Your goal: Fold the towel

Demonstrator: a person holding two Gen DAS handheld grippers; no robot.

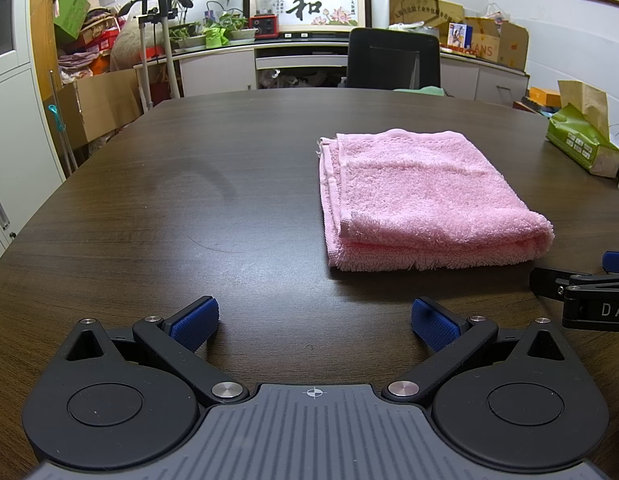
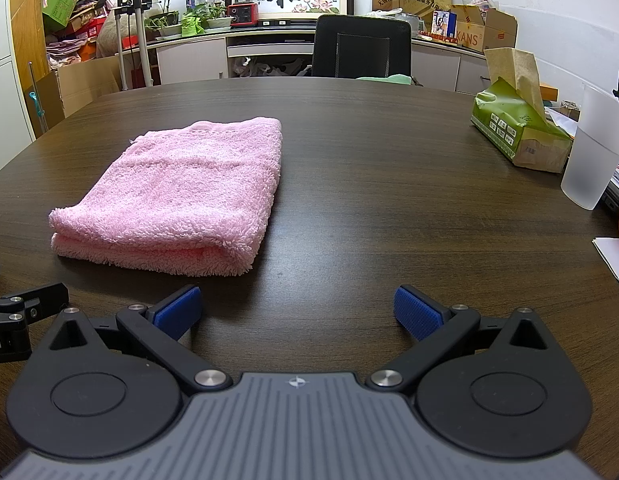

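Where the pink towel (image 1: 421, 200) lies, folded into a thick rectangle on the dark wood worktop (image 1: 189, 200), I see it just ahead and between both grippers, touched by neither. Its layered edges face my left camera; the rounded fold faces the near side. How many layers it has, I cannot count from either view. My left gripper (image 1: 314, 322) sits low over bare worktop, fingers (image 1: 195, 322) spread wide, holding nothing. My right gripper (image 2: 297, 312) is likewise spread wide and empty; in the left view only its tip shows, cut off at the frame's edge. Off right stand a green tissue box (image 2: 517, 128) and a frosted cup (image 2: 593, 148), well apart from the towel. An orange object at the right view's edge is mostly cropped.
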